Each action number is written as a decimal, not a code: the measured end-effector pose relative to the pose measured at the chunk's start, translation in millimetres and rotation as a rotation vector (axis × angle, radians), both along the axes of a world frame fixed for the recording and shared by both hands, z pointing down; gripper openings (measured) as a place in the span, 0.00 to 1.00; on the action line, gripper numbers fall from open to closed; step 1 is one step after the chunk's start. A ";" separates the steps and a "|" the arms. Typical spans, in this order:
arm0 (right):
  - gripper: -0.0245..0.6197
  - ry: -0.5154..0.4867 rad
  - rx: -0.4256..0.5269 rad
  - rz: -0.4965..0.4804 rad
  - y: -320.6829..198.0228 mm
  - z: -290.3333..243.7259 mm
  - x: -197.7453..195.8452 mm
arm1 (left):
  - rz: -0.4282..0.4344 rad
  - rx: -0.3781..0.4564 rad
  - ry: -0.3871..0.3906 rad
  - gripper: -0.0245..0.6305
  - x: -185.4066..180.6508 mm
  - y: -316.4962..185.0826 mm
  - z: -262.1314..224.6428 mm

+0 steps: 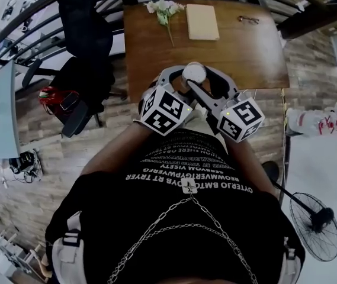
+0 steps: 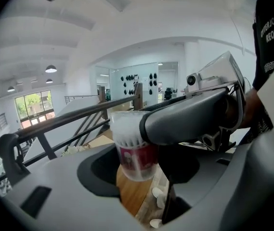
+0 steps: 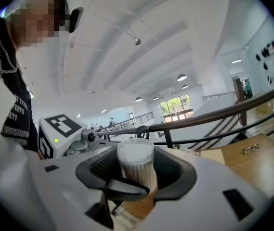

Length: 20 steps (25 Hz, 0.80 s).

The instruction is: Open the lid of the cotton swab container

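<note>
While the cotton swab container (image 1: 193,74) is held clear of the counter (image 1: 245,52), above its near edge and close to the person's chest, both grippers are on it. Left gripper (image 2: 137,174): fingers set wide, pads against the lower body with the red label, closed on it as far as its own view shows. Right gripper (image 3: 136,179): fingers closed on the upper end, ribbed pads on either side at the white lid (image 3: 135,152). Lid is on, no gap seen at its rim. Long axis near upright, lid end up; the head view shows the lid as a round white disc. The two grips are stacked along that axis — right above, left below — and reach in from opposite sides. Judgement: opening not yet done. The right gripper is the nearer to the lid, so it should lift or twist along the axis while the left anchors the body. Risk: right pads may also bear on the tube under the lid and drag the whole container. Cannot tell whether the lid snaps or screws.
</note>
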State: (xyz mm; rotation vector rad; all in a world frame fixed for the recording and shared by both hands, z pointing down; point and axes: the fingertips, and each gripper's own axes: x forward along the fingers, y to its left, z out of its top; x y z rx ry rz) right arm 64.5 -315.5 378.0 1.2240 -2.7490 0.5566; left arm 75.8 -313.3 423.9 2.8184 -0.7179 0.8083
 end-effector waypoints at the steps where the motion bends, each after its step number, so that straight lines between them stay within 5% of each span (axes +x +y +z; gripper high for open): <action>1: 0.41 -0.022 -0.004 0.014 -0.5 -0.2 1.3 | -0.003 0.002 0.001 0.43 0.0 -0.3 -0.1; 7: 0.42 -0.214 -0.037 0.055 -7.3 -10.1 10.6 | -0.010 0.021 0.011 0.44 2.3 -5.9 -4.5; 13: 0.42 -0.117 0.056 0.082 -6.9 -19.1 13.5 | -0.030 0.025 0.031 0.44 0.4 -10.7 -7.5; 20: 0.44 -0.129 0.073 0.141 -10.3 -24.0 28.0 | -0.031 0.040 0.015 0.44 -3.6 -17.2 -3.2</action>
